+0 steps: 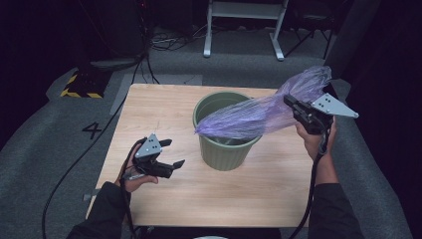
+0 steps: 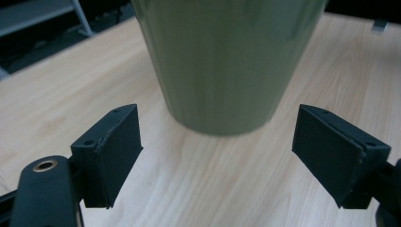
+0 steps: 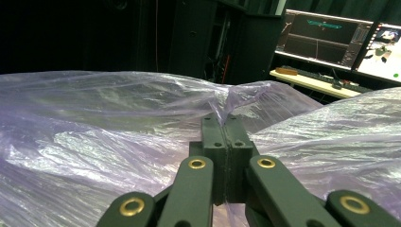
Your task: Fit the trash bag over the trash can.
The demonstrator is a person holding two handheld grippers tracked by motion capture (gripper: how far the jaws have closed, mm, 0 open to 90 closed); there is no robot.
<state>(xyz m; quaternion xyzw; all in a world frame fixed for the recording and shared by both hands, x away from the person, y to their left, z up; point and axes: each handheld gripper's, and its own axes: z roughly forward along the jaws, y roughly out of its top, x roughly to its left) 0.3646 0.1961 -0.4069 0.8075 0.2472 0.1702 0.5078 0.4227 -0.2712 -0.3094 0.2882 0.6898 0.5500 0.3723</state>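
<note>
Left tool (image 1: 169,152): jaws spread, empty, hovering above pale wooden bench (image 1: 149,104), aimed at round green plastic bin (image 1: 224,149), likely readied to steady it. Right tool (image 1: 294,105): clamped on thin crinkled purple plastic bag (image 1: 259,114), stretched across bin mouth, apparently for lining.

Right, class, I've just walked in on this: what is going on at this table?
A person is working at a wooden table with a hand-held tool in each hand. The right tool is clamped shut on a thin purple plastic bag, holding it stretched over the open top of a green bin in the middle of the table. The bag is not lining the bin yet. The left tool is open and holds nothing, pointing at the bin's side.
</note>
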